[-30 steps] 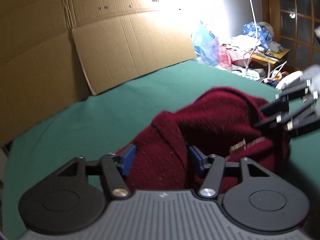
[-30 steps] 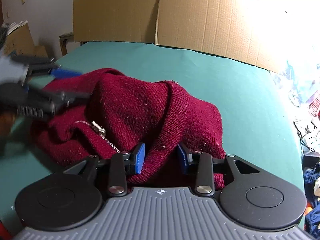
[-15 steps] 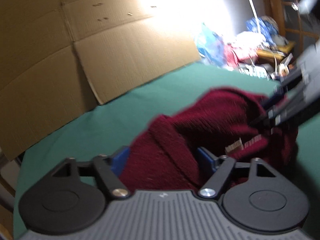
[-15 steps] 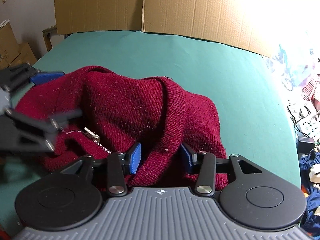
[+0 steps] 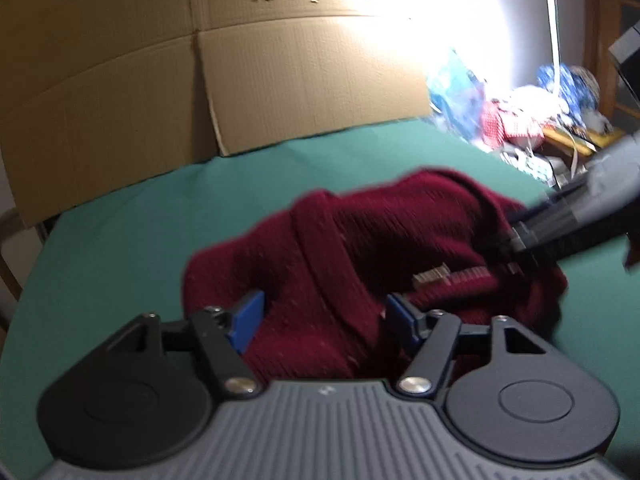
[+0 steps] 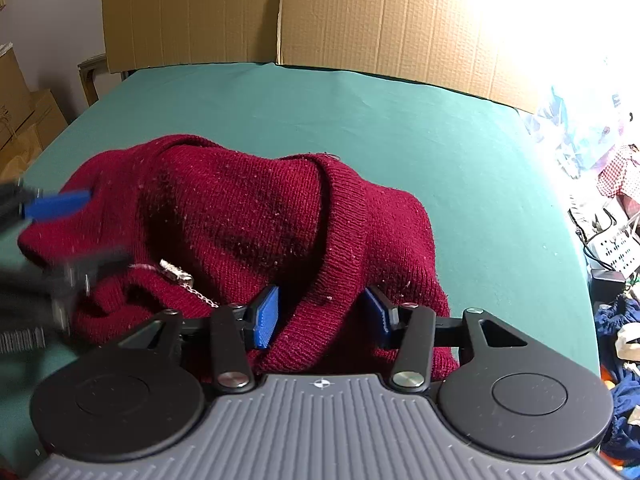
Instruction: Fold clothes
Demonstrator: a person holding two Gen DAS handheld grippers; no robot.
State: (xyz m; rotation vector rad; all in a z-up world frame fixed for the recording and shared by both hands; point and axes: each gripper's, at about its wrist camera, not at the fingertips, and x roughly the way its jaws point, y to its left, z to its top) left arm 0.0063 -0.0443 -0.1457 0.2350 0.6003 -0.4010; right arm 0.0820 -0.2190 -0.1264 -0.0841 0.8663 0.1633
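Jaws apart on left gripper, opening on right gripper, red knit sweater bunched between both pairs, pads not pressing. Heaped on green table. Cardboard sheets upright behind; cluttered clothes beyond the table edge.

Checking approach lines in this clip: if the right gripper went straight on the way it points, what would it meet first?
The dark red sweater. The right gripper has its jaws opening, with the ribbed knit band already between its pads, so it would likely push straight into the bunched fabric, then the green table cover beneath.
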